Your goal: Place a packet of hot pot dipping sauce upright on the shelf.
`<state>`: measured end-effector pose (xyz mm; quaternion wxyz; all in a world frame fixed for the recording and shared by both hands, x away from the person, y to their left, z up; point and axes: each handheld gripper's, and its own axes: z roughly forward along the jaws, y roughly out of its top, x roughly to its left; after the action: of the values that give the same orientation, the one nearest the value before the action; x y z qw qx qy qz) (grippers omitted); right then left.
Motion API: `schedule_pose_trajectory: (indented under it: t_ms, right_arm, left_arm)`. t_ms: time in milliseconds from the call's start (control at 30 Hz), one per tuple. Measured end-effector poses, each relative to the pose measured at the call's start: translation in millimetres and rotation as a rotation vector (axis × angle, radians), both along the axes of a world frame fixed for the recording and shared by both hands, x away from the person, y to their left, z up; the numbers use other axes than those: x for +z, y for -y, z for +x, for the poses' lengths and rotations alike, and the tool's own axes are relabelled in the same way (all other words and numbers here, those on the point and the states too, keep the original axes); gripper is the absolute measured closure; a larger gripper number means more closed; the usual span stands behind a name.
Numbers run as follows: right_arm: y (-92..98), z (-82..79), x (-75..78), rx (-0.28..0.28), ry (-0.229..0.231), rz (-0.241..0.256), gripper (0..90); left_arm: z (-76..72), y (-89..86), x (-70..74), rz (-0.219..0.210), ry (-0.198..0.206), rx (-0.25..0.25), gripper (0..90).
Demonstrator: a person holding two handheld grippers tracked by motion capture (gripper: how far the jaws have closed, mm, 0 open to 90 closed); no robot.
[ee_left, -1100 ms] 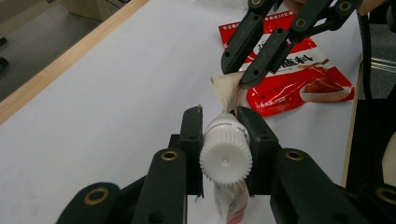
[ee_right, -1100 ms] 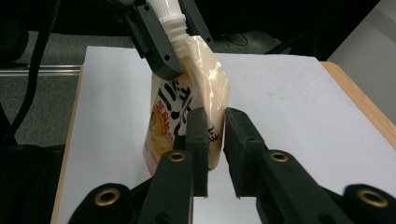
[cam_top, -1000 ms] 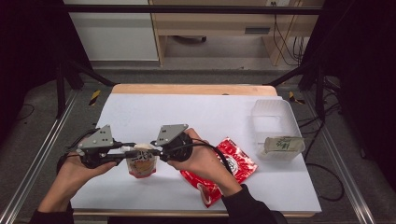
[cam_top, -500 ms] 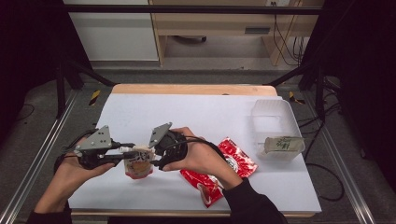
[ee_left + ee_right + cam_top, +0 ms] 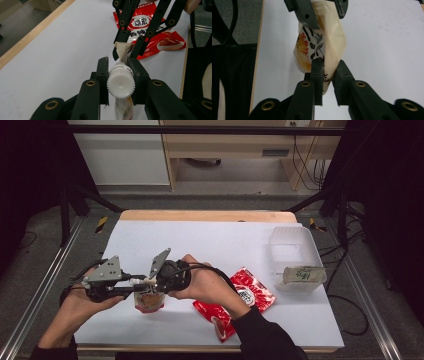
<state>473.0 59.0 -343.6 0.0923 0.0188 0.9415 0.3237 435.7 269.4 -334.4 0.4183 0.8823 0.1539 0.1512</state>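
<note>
While both hands meet at lower left of the high view, the left hand-held gripper clamps the ribbed white plastic cap of a soft, crinkled spouted pouch over the white worktop. The right hand-held gripper pinches the pouch's edge. Its print is partly hidden. Since earlier, the right hand has rolled leftward.

pouch: cream, orange print, hanging upright
cap: white, ribbed, clamped between the left jaws
pouch edge: pinched between the right jaws
</note>
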Motion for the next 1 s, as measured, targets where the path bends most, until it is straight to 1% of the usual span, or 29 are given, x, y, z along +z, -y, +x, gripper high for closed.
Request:
schedule_pose_trajectory:
  t_ms: [33,100,233,300,333,400,467,533,633,700,767,800,833,867,933,1000]
  right_arm:
    - [0.0,0.2,0.2,-0.004,-0.002,0.003,81.9]
    - [0.1,-0.1,0.9,-0.007,0.011,0.002,85.1]
    - [0.7,-1.2,3.8,-0.015,0.033,-0.013,87.4]
    - [0.8,-1.7,5.6,-0.017,0.047,-0.013,88.1]
    - [1.2,-1.6,6.8,-0.014,0.058,-0.013,88.4]
    - [2.4,-1.8,11.0,-0.008,0.073,-0.021,88.5]
    - [4.3,-1.3,16.1,-0.010,0.091,-0.026,88.5]
    - [7.1,0.1,21.7,-0.012,0.106,-0.031,88.5]
    - [13.5,3.2,29.9,-0.033,0.128,-0.038,88.5]
    - [18.9,5.5,34.4,-0.045,0.140,-0.043,88.5]
    - [24.4,7.8,37.8,-0.046,0.151,-0.034,88.5]
    - [28.6,9.4,40.3,-0.056,0.157,-0.028,88.5]
    - [31.2,10.7,41.6,-0.058,0.161,-0.024,88.5]
    - [35.5,12.7,43.7,-0.063,0.165,-0.021,88.5]
    - [41.2,15.6,46.0,-0.070,0.172,-0.017,88.5]
    - [48.6,18.6,48.3,-0.086,0.178,-0.014,88.4]
  left_arm:
    - [0.0,-0.1,0.0,-0.003,0.000,0.000,72.6]
    - [0.1,-0.1,-0.3,-0.001,-0.001,0.003,72.5]
    - [1.7,-1.3,-1.8,-0.012,-0.009,0.009,72.3]
    - [2.0,-1.8,-2.9,-0.033,-0.013,0.015,71.9]
    - [2.5,-2.7,-3.2,-0.050,-0.015,0.018,71.2]
    - [2.9,-3.5,-3.7,-0.071,-0.019,0.027,58.5]
    - [2.8,-4.4,-4.4,-0.081,-0.010,0.038,46.6]
    - [2.9,-6.3,-6.3,-0.098,-0.003,0.048,37.8]
    - [3.2,-8.2,-11.5,-0.098,-0.009,0.065,27.7]
    - [4.4,-10.5,-17.6,-0.088,-0.015,0.085,24.3]
    - [6.2,-15.4,-25.7,-0.099,-0.027,0.116,20.9]
    - [7.1,-17.2,-28.2,-0.099,-0.034,0.127,19.2]
    - [8.6,-19.6,-33.0,-0.102,-0.044,0.148,18.2]
    - [9.7,-20.8,-37.0,-0.103,-0.055,0.158,16.7]
    - [11.1,-21.6,-44.7,-0.103,-0.073,0.169,14.2]
    - [12.3,-20.3,-54.4,-0.094,-0.096,0.170,12.0]
